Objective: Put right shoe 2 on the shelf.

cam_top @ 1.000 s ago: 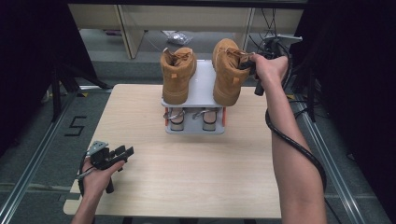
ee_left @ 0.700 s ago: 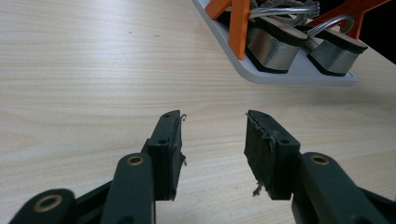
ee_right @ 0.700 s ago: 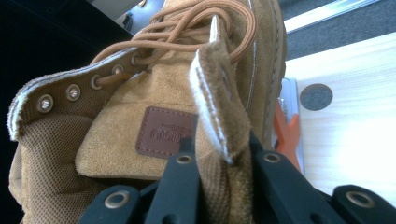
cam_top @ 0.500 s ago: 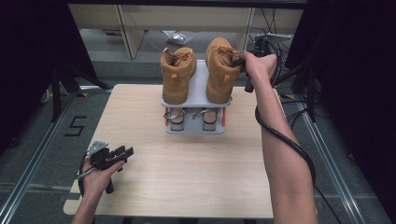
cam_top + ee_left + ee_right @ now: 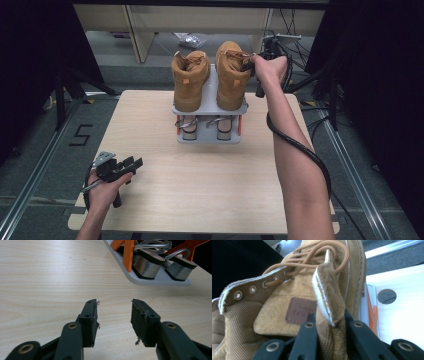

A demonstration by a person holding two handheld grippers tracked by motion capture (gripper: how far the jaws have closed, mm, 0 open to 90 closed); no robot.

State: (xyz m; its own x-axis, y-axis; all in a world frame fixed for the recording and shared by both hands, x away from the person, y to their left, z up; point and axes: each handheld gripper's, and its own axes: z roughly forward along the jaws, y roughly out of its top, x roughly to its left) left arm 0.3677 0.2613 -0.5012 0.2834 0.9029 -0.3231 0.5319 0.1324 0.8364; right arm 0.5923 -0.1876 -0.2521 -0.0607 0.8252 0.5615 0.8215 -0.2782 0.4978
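- The right hand-held gripper (image 5: 253,64) is clamped on the upper collar of the right boot (image 5: 231,75), at the far right of the shoe rack (image 5: 209,107); in the right gripper view the two black jaws pinch a flap of tan suede between them, beside the brown tongue label (image 5: 301,310).
- That boot stands on the rack's grey top shelf, toe towards the near side, laces (image 5: 317,255) tied above the eyelets.
- The left boot (image 5: 190,80) stands just beside it on the same shelf, apart from the right one by a narrow gap.
- The rack sits at the far middle of the worktop (image 5: 150,165); its lower shelf holds a pair of silver sandals (image 5: 160,265) between orange supports (image 5: 128,255).
- The left hand-held gripper (image 5: 134,162) lies low at the near left corner of the worktop, its jaws wide apart with nothing between them, pointing towards the rack.
- A black cable (image 5: 300,147) trails along the right forearm.
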